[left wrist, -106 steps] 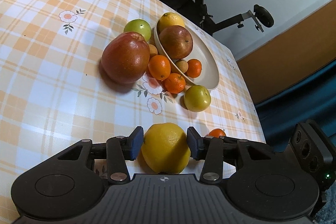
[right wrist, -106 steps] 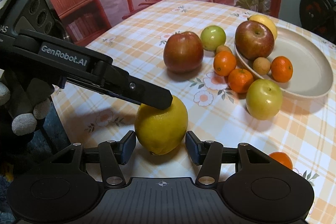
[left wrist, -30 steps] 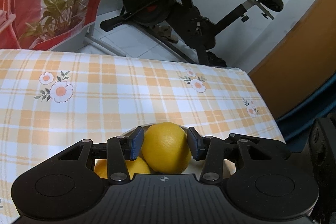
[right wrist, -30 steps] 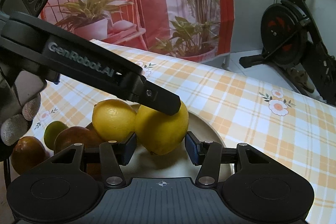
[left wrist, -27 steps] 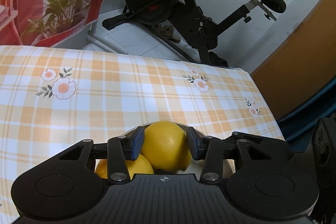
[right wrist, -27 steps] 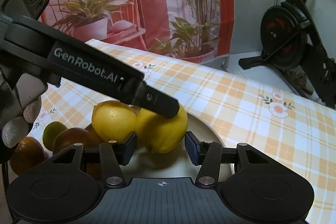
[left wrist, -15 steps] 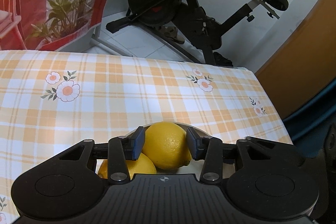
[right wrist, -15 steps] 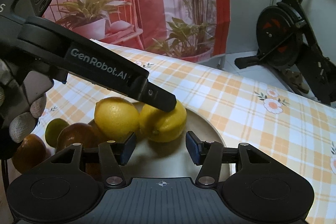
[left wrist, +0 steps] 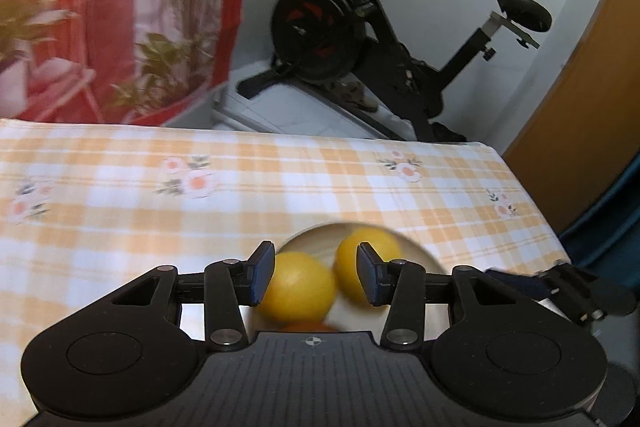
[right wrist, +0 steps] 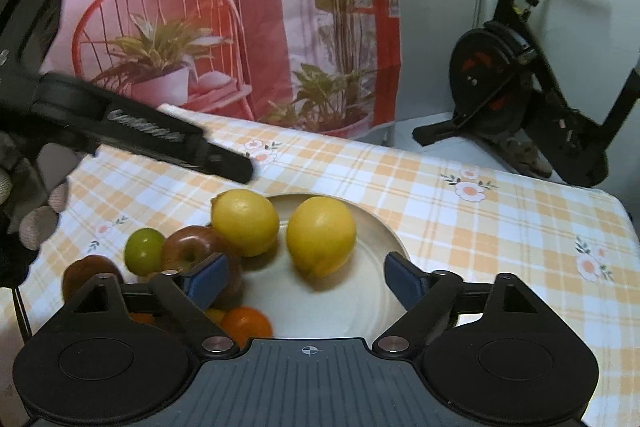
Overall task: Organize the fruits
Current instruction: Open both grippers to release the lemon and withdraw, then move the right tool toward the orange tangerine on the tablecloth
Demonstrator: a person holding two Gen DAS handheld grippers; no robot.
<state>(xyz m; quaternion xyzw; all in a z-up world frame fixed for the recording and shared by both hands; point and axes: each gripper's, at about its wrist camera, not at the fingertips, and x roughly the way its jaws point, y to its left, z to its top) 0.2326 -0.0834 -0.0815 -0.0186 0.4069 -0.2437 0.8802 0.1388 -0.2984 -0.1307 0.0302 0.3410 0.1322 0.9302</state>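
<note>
Two lemons lie side by side on the cream plate (right wrist: pixel 394 241): one lemon (right wrist: pixel 321 235) in the middle, the other lemon (right wrist: pixel 245 221) to its left. My right gripper (right wrist: pixel 306 279) hangs just in front of the middle lemon; its jaws are opening wide and touch nothing. My left gripper (left wrist: pixel 316 275) hovers above both blurred lemons (left wrist: pixel 298 287), jaws opening, pads pressing on neither. Seen from the right wrist view, the left gripper (right wrist: pixel 234 167) is lifted clear at the upper left.
A green apple (right wrist: pixel 143 251), a red apple (right wrist: pixel 192 251), another dark red fruit (right wrist: pixel 88 271) and a mandarin (right wrist: pixel 246 323) crowd the plate's left side. A gloved hand (right wrist: pixel 38 223) holds the left tool. An exercise bike (left wrist: pixel 360 39) stands beyond the table's far edge (left wrist: pixel 320 137).
The lemon held between both grippers now lies free on the plate beside the other lemon. The right jaws have spread wide. Both grippers have pulled back and up, the left one off to the left.
</note>
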